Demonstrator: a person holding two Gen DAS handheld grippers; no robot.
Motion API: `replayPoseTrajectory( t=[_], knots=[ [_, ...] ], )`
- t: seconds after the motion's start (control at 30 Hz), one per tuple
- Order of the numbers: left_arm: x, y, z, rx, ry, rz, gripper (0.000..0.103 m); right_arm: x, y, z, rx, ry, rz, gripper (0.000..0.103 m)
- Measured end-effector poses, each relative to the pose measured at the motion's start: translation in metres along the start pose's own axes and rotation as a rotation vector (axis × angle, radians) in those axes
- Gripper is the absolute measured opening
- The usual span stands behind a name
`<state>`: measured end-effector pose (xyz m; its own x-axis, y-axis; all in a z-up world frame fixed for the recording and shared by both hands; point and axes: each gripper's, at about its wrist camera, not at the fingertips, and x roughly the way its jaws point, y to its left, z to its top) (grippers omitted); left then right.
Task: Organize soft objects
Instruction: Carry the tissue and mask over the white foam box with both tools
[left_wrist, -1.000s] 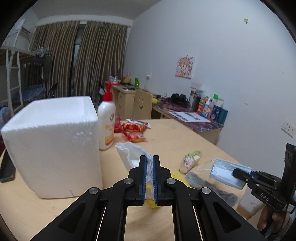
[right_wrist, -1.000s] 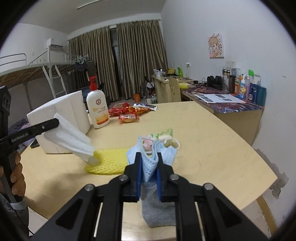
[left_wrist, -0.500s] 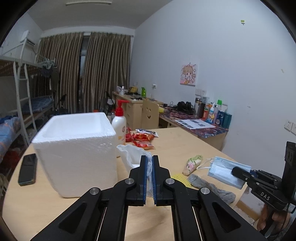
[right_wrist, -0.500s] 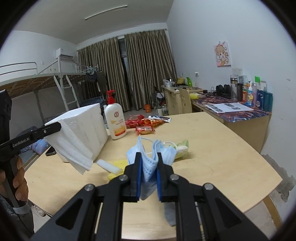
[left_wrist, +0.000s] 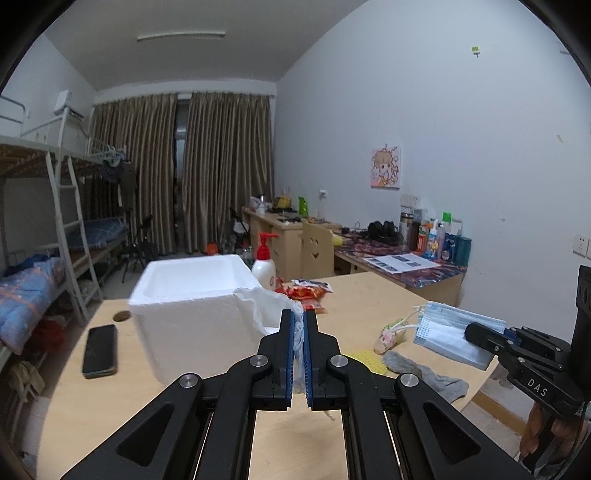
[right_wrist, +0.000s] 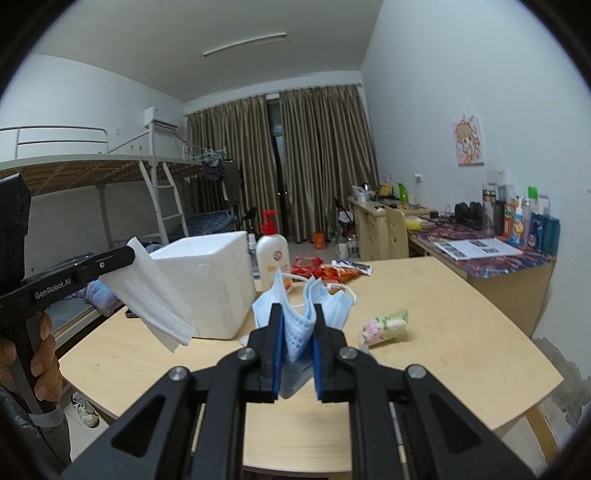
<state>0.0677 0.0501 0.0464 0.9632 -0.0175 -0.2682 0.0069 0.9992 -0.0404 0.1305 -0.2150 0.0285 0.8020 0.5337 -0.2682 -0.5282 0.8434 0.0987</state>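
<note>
My left gripper (left_wrist: 299, 321) is shut on a white tissue (left_wrist: 264, 306) and holds it in the air just in front of the open white foam box (left_wrist: 192, 291). From the right wrist view the tissue (right_wrist: 155, 295) hangs from the left gripper (right_wrist: 127, 254) beside the box (right_wrist: 214, 280). My right gripper (right_wrist: 298, 317) is shut on a blue face mask (right_wrist: 295, 325), lifted above the wooden table (right_wrist: 461, 314); the mask (left_wrist: 450, 332) also shows at the right of the left wrist view. A grey sock (left_wrist: 424, 373), a yellow foam net (left_wrist: 364, 360) and a small floral packet (left_wrist: 393, 330) lie on the table.
A lotion pump bottle (right_wrist: 273, 258) and red snack packets (right_wrist: 325, 269) stand behind the box. A black phone (left_wrist: 99, 349) lies at the table's left. A desk with bottles (right_wrist: 517, 221) lines the right wall, a bunk bed (left_wrist: 44, 229) the left.
Both grippers have risen with their loads: the tissue and the mask now hang higher above the table, and the foam box's open top has come into view.
</note>
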Motion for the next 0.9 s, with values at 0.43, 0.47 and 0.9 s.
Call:
replayPoseTrajectory(
  t=[0.43,0.47,0.9],
  knots=[
    [-0.066,0.016,-0.008,0.018,-0.041,0.141,0.005,-0.015,0.045,0.003,-0.062,-0.056,0.119,0.017],
    [-0.071,0.019,-0.009,0.018,-0.045,0.151,0.005,-0.016,0.05,0.003,-0.067,-0.06,0.13,0.017],
    [-0.106,0.037,-0.017,-0.004,-0.074,0.194,0.005,-0.015,0.092,0.004,-0.133,-0.072,0.228,0.017]
  ],
)
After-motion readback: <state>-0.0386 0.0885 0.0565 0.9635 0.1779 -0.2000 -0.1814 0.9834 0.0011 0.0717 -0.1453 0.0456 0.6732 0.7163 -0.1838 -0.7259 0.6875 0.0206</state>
